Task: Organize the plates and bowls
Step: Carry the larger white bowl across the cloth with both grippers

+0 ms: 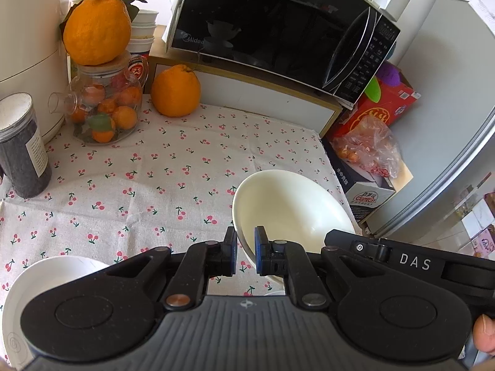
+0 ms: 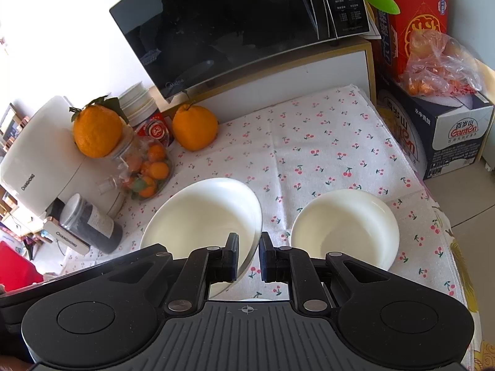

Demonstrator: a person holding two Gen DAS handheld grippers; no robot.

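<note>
Both grippers, left (image 1: 246, 252) & right (image 2: 249, 256), pinched bowl rims: bowl (image 1: 290, 210), plate (image 2: 201, 213), lifted near microwave (image 2: 235, 24). Thin rim grip could slip; plate might hit bowl (image 2: 345, 225).

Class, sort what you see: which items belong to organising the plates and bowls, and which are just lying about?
Job: tilted white bowl; white bowl resting on the cherry-print cloth; third white bowl.
Lying about: microwave; large orange; glass jar of small oranges; dark canister; Ganten box.
</note>
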